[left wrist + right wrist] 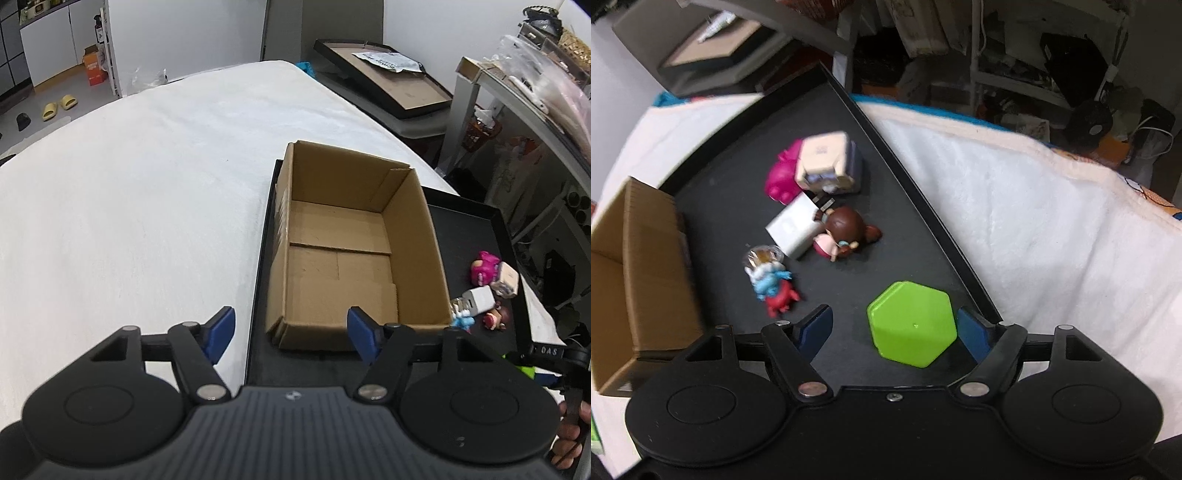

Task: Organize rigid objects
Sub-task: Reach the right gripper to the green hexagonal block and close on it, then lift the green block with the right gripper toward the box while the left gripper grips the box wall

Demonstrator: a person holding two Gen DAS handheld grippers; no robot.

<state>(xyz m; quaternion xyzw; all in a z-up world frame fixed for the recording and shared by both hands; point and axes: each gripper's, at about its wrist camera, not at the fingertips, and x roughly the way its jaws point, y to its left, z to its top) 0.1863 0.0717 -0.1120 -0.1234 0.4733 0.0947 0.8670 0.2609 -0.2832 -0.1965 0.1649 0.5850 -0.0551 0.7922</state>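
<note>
White plush cloth (147,192) covers the work surface, its nap soft and faintly rumpled; past its far edge the room is cluttered, with shelving (1015,55) at twelve o'clock in the right wrist view and yellow slippers (59,106) on the floor at ten o'clock in the left. A shallow black tray (923,206) with thin raised walls lies on the cloth, holding an open corrugated cardboard box (343,251), bare inside, and a loose cluster of small glossy toys: a magenta figure (781,177), a pale cube-shaped box (823,157), a white block (792,227), a brown-haired doll (844,232) and a blue-and-red figurine (774,288). The left gripper (291,332) hangs with jaws parted and nothing between them, over the box's near-left corner. The right gripper (897,332) stands partly open around a smooth lime-green hexagonal piece (912,323) at six o'clock; its right pad is just beside the piece, the left clearly apart.
</note>
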